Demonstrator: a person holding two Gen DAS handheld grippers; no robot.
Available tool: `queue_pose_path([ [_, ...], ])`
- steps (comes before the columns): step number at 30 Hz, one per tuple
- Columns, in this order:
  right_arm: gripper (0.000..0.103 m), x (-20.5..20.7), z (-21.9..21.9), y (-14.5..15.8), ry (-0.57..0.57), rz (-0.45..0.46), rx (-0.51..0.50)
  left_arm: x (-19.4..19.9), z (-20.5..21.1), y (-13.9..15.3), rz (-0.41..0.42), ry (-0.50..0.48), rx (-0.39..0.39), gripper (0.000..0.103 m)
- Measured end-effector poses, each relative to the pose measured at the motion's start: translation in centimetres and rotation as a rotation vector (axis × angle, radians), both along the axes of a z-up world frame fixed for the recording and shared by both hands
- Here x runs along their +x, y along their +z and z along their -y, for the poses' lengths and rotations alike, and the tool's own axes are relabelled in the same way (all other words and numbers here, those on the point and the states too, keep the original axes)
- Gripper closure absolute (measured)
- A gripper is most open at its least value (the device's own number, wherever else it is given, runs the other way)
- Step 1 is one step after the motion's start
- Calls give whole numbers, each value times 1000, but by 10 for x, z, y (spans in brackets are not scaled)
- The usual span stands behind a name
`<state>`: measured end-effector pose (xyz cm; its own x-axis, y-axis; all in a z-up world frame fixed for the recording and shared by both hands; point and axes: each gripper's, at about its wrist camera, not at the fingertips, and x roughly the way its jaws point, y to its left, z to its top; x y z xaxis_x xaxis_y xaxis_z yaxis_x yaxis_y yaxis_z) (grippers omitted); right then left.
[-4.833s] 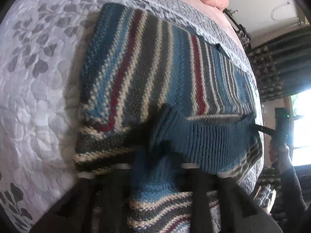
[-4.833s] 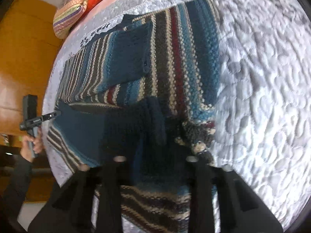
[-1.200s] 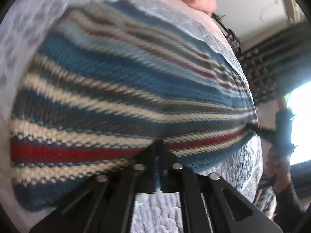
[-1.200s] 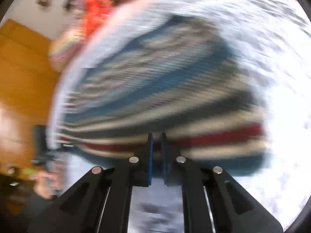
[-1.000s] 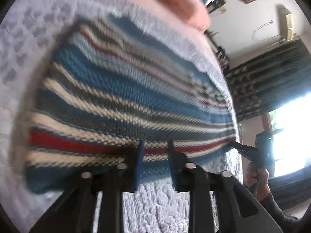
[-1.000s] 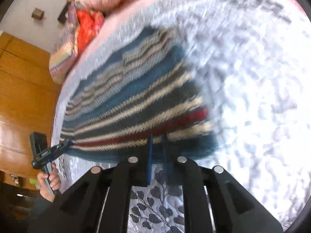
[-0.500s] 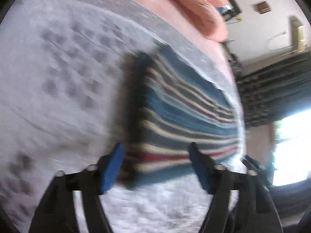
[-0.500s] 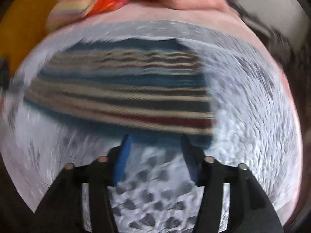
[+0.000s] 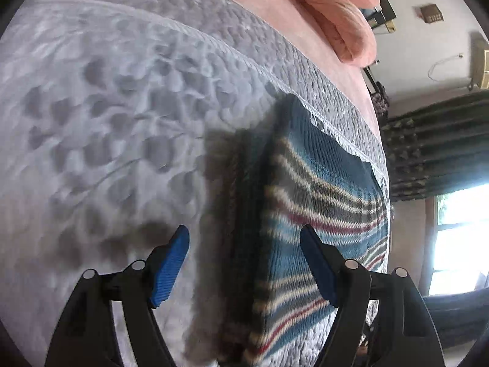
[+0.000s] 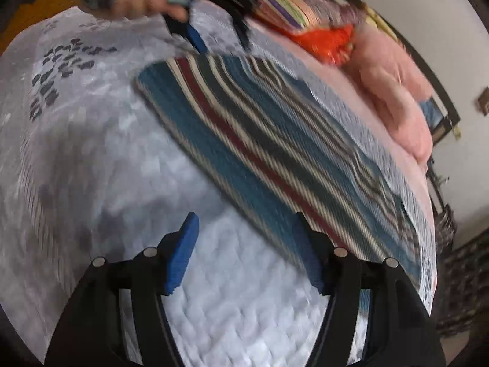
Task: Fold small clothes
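Hovering low over the bed (image 9: 107, 98), the left gripper (image 9: 244, 264) and right gripper (image 10: 246, 252) both have jaws spread wide, holding nothing. The folded striped sweater (image 10: 275, 140) lies flat on the grey quilt (image 10: 91, 168), just ahead of each gripper.
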<state>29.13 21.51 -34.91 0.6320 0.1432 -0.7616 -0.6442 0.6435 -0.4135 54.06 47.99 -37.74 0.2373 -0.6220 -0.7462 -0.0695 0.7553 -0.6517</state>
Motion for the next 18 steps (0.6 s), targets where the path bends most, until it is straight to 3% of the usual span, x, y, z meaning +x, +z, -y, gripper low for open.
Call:
queue_pose_path([
  [4,40,1,-23,-5,34,35,-17,23,14,-13,3,-23,-22,28],
  [14,41,17,-78,-24,61,111,-43,52,35,-12,24,-118,-39,30],
  [18,47,15,-101,-27,81,160,-52,59,40,-14,24,-117,-36,30],
])
